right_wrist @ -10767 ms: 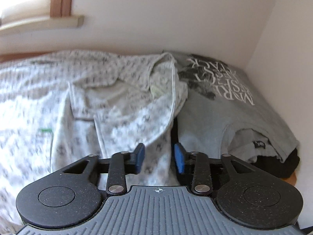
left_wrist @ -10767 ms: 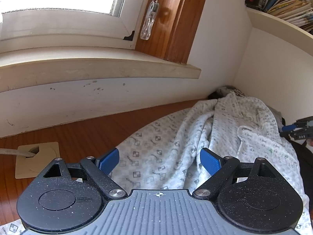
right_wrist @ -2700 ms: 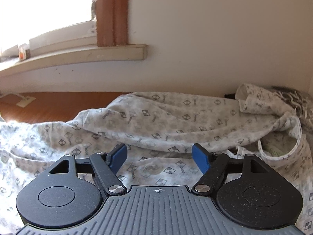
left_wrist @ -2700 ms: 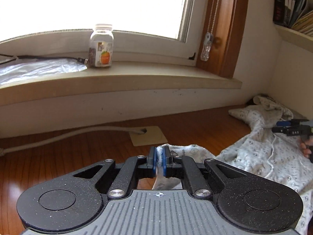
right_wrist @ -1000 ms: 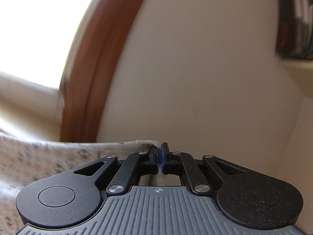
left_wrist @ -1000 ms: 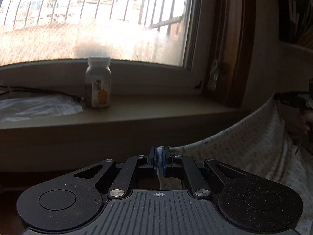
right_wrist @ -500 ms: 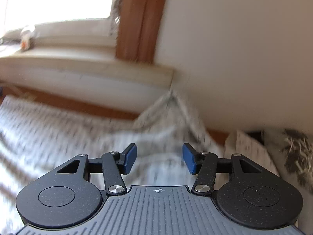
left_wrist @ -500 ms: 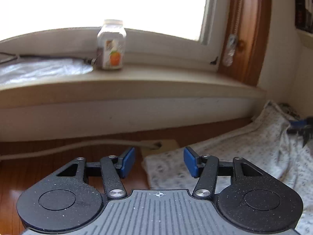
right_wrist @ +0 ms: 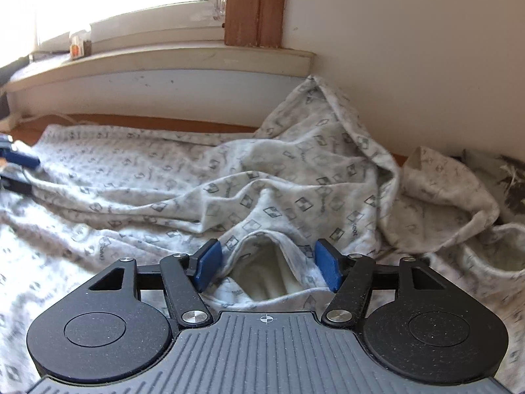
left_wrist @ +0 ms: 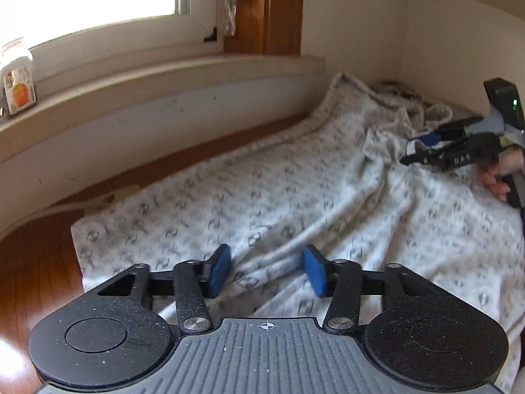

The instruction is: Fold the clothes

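Far left in my left wrist view, a jar (left_wrist: 17, 77) with an orange label stands on the window sill (left_wrist: 157, 82), and a pale cable (left_wrist: 49, 211) runs along the wooden table (left_wrist: 36, 262) below it; the right wrist view shows the jar only as a small blur. The patterned garment (left_wrist: 295, 193) lies spread across the table, its left edge near the cable, its far end bunched up against the wall. My left gripper (left_wrist: 266, 271) hovers low over the near part of the cloth, jaws wide apart, gripping nothing. To the right, this view alone catches the person's hand (left_wrist: 498, 174) holding the other tool. The right wrist view shows what the left cannot: my right gripper (right_wrist: 267, 271) is spread wide on either side of a raised, open fold of the garment (right_wrist: 262, 203), pale lining visible inside. A second, darker printed cloth (right_wrist: 508, 184) sits at the far right edge.
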The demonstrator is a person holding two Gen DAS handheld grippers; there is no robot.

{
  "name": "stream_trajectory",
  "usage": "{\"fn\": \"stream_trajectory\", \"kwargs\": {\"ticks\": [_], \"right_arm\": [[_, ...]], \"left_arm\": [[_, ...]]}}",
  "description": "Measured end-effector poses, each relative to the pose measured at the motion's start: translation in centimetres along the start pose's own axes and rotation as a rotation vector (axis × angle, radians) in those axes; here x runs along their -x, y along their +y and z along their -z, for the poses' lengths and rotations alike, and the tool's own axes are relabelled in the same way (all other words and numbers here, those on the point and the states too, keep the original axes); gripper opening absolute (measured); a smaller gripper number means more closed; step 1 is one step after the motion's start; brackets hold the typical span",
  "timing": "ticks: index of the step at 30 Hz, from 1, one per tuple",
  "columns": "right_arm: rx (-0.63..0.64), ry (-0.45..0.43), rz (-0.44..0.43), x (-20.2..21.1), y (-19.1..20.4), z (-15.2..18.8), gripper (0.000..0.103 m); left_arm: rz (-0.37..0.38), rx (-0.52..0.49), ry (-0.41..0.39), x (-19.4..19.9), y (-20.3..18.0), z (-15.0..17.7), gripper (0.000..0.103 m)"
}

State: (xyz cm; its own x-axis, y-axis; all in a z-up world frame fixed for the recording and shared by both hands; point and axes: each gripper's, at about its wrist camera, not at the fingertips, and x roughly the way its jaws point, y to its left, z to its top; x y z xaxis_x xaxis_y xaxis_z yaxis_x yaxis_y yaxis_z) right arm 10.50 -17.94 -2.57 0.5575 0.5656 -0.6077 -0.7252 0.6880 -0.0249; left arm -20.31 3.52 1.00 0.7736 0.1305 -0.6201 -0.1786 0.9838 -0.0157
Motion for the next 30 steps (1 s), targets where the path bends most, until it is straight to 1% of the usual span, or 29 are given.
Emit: {"fn": "stream_trajectory", "kwargs": {"ticks": [2,3,4,7,11,13,14,17,19,23,26,28,30], "right_arm": [[-0.014,-0.002,-0.024,0.0,0.5,0.1,0.063],[-0.013,-0.003,-0.027,0.0,0.8,0.1,0.063],[-0.013,-0.003,-0.029,0.0,1.1,0.1,0.063],[-0.012,-0.005,-0.037,0.0,2.1,0.0,0.064],[-0.005,-0.007,-0.049,0.0,3.7,-0.1,0.064],[0.000,-0.008,-0.056,-0.1,4.9,-0.2,0.064],[0.002,-0.009,-0.059,-0.2,5.5,-0.3,0.064],[0.016,-0.009,-0.073,-0.5,7.9,-0.6,0.064],[0.024,-0.009,-0.079,-0.8,9.6,-1.0,0.064],[0.050,-0.010,-0.104,-1.4,12.7,-1.6,0.064],[0.061,-0.010,-0.123,-1.6,13.6,-1.9,0.065],[0.052,-0.034,-0.127,-0.8,12.9,-1.9,0.066],[0.040,-0.062,-0.130,0.1,11.9,-1.8,0.065]], "left_arm": [[-0.002,-0.005,0.003,0.8,0.4,0.7,0.043],[-0.006,-0.007,0.005,1.0,0.7,0.9,0.037],[-0.010,-0.009,0.008,1.2,1.0,1.0,0.034],[-0.023,-0.016,0.015,2.0,2.0,1.4,0.031],[-0.040,-0.025,0.025,2.9,3.4,2.0,0.030],[-0.059,-0.023,0.025,3.7,4.5,2.6,0.030],[-0.080,-0.018,0.022,4.1,5.2,3.0,0.030],[-0.132,0.037,0.024,5.2,8.1,3.8,0.030],[-0.126,0.064,0.022,6.0,9.3,4.4,0.030],[-0.155,0.074,0.040,6.8,9.7,4.6,0.031],[-0.172,0.083,0.044,7.3,9.8,4.5,0.031],[-0.184,0.082,0.029,7.4,9.5,4.1,0.037],[-0.185,0.074,0.000,7.3,8.9,3.3,0.037]]}}
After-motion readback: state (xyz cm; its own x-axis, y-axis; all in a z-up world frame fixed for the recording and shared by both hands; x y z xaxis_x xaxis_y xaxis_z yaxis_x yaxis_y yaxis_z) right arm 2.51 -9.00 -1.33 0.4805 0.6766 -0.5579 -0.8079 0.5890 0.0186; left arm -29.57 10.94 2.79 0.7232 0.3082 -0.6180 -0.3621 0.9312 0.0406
